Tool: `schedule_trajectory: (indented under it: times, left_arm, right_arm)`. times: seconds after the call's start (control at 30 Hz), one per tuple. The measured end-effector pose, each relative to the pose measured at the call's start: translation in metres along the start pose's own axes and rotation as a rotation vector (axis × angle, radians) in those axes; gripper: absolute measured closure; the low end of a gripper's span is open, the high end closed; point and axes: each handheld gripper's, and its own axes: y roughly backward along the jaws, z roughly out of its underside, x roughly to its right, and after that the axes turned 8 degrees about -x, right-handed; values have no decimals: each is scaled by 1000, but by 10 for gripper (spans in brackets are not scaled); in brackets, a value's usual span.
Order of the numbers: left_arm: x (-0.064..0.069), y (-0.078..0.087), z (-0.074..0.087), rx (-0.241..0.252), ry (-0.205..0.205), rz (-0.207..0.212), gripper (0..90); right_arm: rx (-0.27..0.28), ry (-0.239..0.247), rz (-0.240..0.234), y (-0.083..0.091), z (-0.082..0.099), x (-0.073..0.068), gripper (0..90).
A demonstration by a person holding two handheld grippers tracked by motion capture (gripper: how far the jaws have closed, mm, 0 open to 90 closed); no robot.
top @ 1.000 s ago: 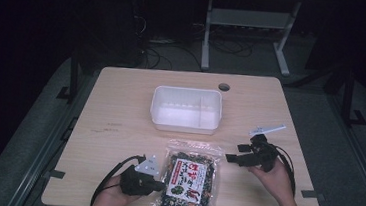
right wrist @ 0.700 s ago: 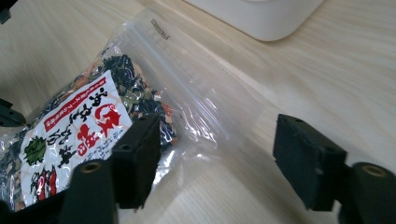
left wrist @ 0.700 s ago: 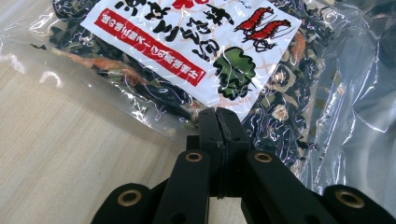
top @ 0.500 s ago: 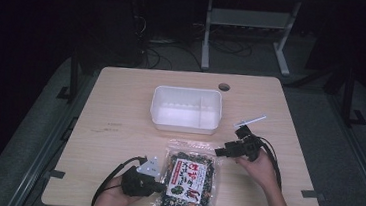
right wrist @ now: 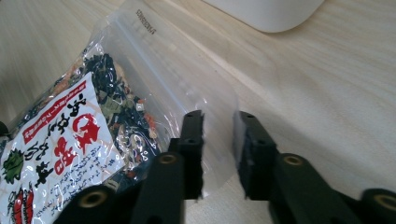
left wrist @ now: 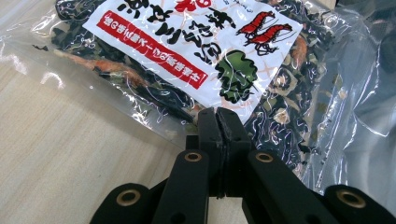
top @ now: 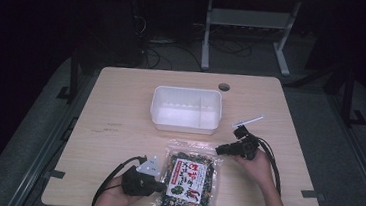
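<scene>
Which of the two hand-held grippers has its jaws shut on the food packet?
The left hand-held gripper: its jaws are pressed together on the clear edge of the seaweed packet. The right hand-held gripper has its jaws apart around the packet's corner.

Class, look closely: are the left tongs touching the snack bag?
Touching. In the left gripper view, the left tongs are closed on the clear edge of the snack bag, with plastic pinched between the jaws.

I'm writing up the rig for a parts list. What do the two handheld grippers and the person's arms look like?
Both are black. The left gripper carries a grey three-cornered plate on top and trails a black cable; the right gripper also trails a black cable. Up close, each has two black jaws on linkage arms with brass-coloured pivot rivets. The forearms show no sleeves.
</scene>
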Motion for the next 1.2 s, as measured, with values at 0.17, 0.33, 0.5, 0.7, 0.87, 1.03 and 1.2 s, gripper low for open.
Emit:
schedule_trajectory:
  times: [0.17, 0.33, 0.5, 0.7, 0.87, 1.03, 1.2]
  left_arm:
    - [-1, 0, 0, 6, 10, -1, 855]
    - [-5, 1, 2, 7, 29, -14, 741]
    - [-9, 3, 3, 25, 60, -10, 560]
    - [-16, 4, 5, 53, 114, 15, 427]
    - [-19, 2, 5, 45, 133, 33, 380]
    - [-22, 1, 1, 61, 147, 67, 326]
    - [-30, 0, -4, 92, 185, 108, 284]
  right_arm:
    - [31, 24, -17, 6, 1, -2, 883]
    - [58, 68, -4, 15, 4, -11, 896]
    - [89, 95, -2, 28, 9, -19, 897]
    - [130, 127, -3, 47, 17, -31, 897]
    - [174, 144, -1, 61, 22, -37, 898]
    - [219, 169, 12, 74, 22, -43, 899]
    - [250, 190, 14, 84, 19, -50, 899]
